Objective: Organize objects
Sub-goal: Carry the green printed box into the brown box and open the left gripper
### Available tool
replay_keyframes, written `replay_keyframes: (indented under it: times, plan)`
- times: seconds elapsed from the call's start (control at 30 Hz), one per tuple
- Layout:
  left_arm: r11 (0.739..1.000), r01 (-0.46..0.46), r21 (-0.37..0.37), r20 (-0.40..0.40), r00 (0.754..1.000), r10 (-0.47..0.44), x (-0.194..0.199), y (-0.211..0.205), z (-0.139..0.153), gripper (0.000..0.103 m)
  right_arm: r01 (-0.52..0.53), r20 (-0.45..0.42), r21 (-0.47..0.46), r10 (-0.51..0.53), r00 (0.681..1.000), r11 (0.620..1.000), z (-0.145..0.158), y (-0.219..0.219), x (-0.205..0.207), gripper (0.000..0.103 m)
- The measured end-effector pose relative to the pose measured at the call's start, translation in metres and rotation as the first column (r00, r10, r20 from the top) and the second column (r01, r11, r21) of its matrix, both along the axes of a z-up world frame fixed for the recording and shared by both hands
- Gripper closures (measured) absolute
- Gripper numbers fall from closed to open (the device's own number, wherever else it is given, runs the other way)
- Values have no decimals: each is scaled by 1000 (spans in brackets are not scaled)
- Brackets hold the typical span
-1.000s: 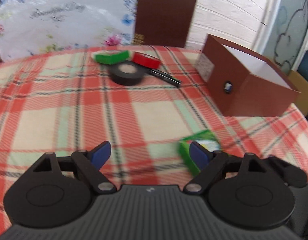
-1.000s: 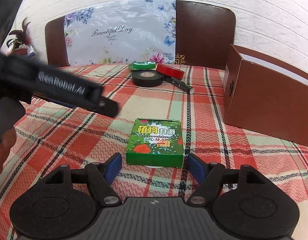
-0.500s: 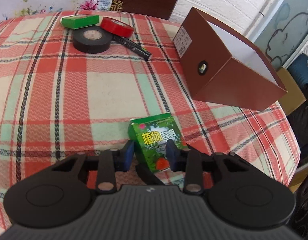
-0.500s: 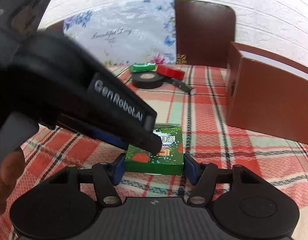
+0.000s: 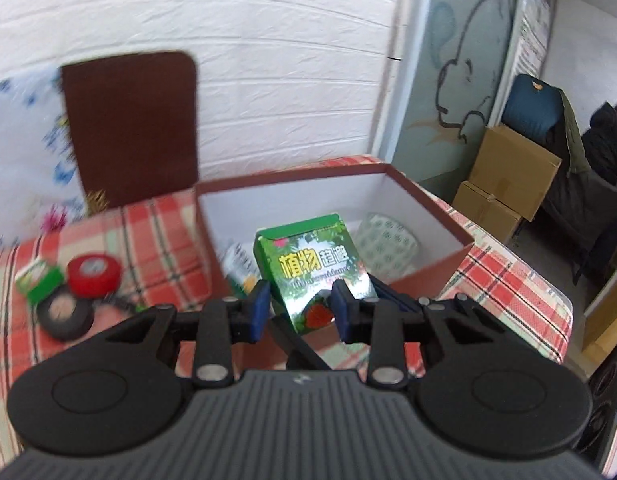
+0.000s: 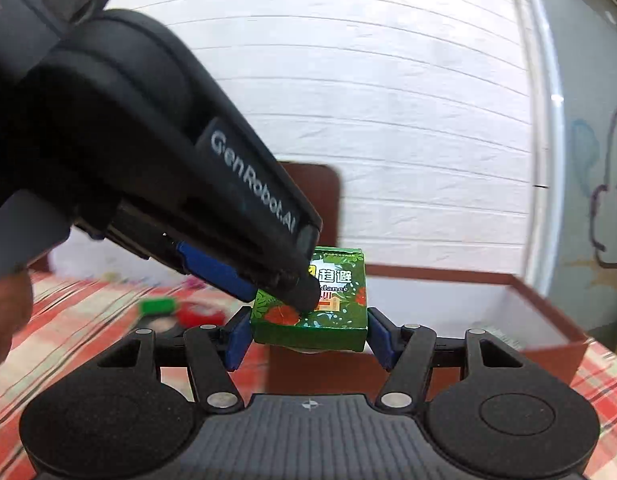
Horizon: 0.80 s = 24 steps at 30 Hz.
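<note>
A green printed box [image 5: 312, 268] is held in the air by both grippers. My left gripper [image 5: 302, 310] is shut on its near end, with the open brown storage box [image 5: 440, 204] right behind it. In the right wrist view my right gripper [image 6: 308, 338] is shut on the same green box [image 6: 328, 320] across its sides, and the left gripper's black body [image 6: 168, 160] crosses the view from the upper left, its fingertip on the box top. The brown box [image 6: 540, 300] lies ahead to the right.
Inside the brown box lie a round patterned item [image 5: 388, 240] and a small packet [image 5: 240, 268]. On the plaid cloth to the left sit a red tape roll [image 5: 94, 276], a black tape roll [image 5: 64, 312] and a small green box [image 5: 38, 280]. A brown chair back [image 5: 136, 128] stands behind.
The green box has been lifted off the tablecloth by both grippers and carried toward the brown box, now level with its open top. The views have tilted upward.
</note>
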State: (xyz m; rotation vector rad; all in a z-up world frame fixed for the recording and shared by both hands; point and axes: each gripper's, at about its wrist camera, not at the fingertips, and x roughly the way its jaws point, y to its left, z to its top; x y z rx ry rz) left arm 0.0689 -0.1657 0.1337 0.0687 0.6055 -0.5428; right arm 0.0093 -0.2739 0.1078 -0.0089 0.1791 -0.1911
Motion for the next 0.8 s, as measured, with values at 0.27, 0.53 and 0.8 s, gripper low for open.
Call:
replay_keyframes:
  times: [0.27,0.53,0.8]
  plan:
    - [992,-11,127,69,998,2,40,-58,-6,51,112,-41,48,-110,993,993,1,-67,43,42]
    - [957,-172,234,112,982,149,43,-37,-15,33,153,-63,83,-148,987,985,-7,-80,42,36]
    - [955,-204,214,120,976,181,18,1,-17,29,125,-9,83,-125,992,989,-12,-44,3,36]
